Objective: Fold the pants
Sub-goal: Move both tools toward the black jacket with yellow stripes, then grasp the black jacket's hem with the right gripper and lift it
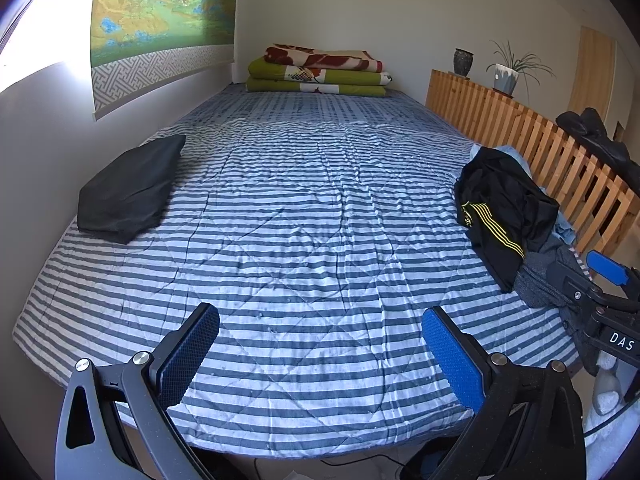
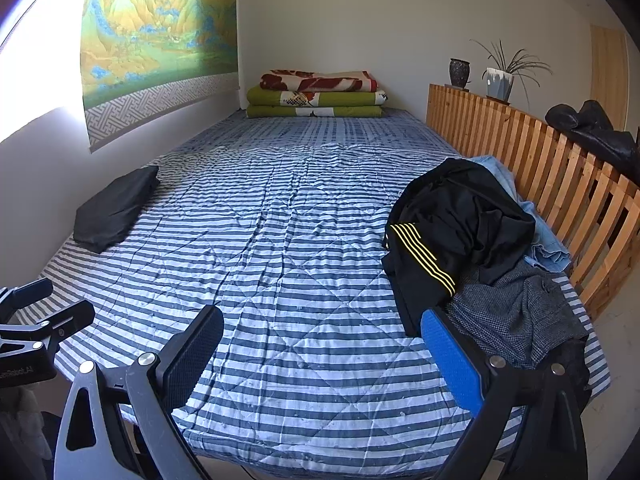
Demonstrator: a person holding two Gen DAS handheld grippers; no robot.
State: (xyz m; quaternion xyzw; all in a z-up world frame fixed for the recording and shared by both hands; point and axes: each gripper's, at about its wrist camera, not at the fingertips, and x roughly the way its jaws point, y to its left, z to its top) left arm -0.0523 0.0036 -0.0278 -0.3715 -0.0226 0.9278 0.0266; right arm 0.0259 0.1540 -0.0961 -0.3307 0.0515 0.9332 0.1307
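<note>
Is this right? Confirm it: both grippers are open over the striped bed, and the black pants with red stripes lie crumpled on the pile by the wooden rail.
One detail is wrong: the stripes on the black pants are yellow, not red, as the right wrist view shows clearly. The rest holds: the left gripper and right gripper are open over the striped bed, and the pants lie crumpled by the wooden rail.

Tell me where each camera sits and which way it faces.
Left wrist: on the left gripper at the foot of the bed, looking up it; own open fingers show, right gripper at right edge.
Right wrist: on the right gripper, same direction; left gripper at left edge.
Shared: bed, folded pants, clothes pile, blankets.
</note>
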